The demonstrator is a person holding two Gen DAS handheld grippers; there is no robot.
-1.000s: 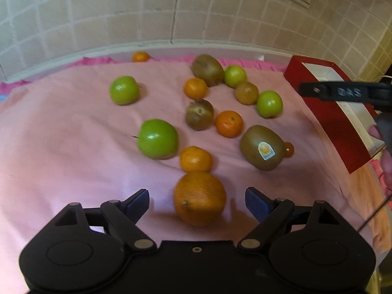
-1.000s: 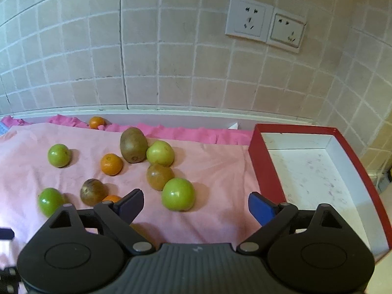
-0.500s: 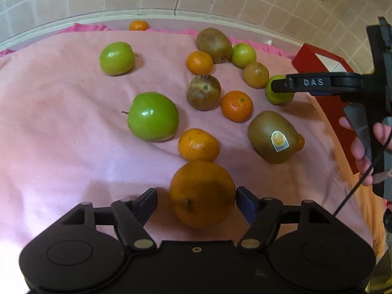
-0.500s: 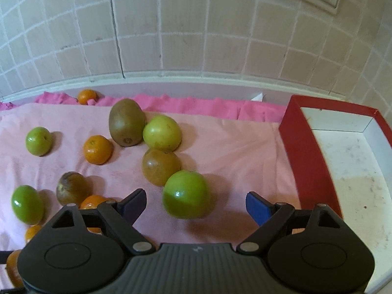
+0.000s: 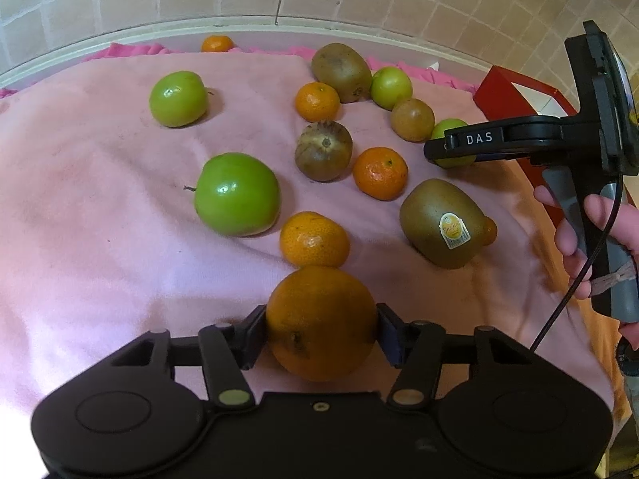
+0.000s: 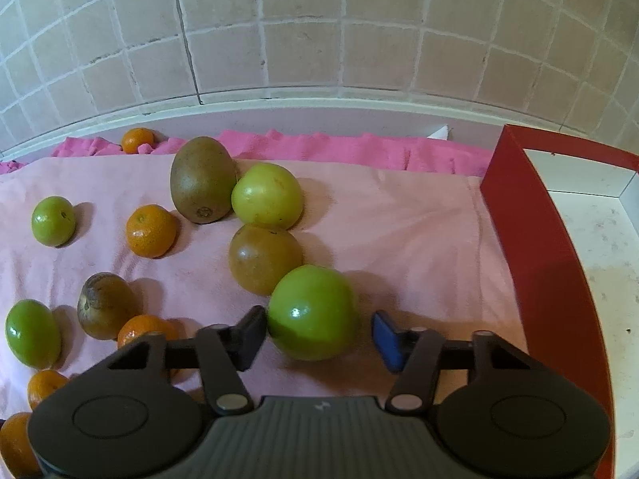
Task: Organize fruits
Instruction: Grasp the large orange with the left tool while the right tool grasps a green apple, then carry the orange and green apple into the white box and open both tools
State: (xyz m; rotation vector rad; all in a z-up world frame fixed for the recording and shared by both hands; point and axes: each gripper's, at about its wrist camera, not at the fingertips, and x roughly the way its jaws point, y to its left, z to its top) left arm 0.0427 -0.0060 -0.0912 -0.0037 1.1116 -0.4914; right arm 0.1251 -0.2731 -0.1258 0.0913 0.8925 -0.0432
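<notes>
Closing on round fruit invites slips: large orange (image 5: 321,321) sits between the pads of the left gripper (image 5: 321,329), both pads pressed against its sides near the widest part, so a lift with too light a squeeze could let it roll forward out of the grip and knock the small mandarin (image 5: 314,239) touching its far side. Jaws of that gripper have just been closing, orange between them and now clamped. Lifting straight up, away from the mandarin, looks the safer course.

Right gripper (image 6: 317,337) looks less settled. Jaws have just been closing around the green apple (image 6: 312,311); left pad touches the apple's side, but a visible gap remains between the blue right pad and the skin, so no grip yet, merely straddling. Off-centre closing could shove the apple toward the red box (image 6: 531,247) or against the brown fruit (image 6: 263,257) touching it on the far side, scattering the cluster. Smooth waxy skin would add to the chance of squirting free.

Both fruits rest on the pink cloth (image 5: 100,199) covering the surface: orange toward its near edge, apple toward its right edge beside the box, which holds no fruit in the part in view.
</notes>
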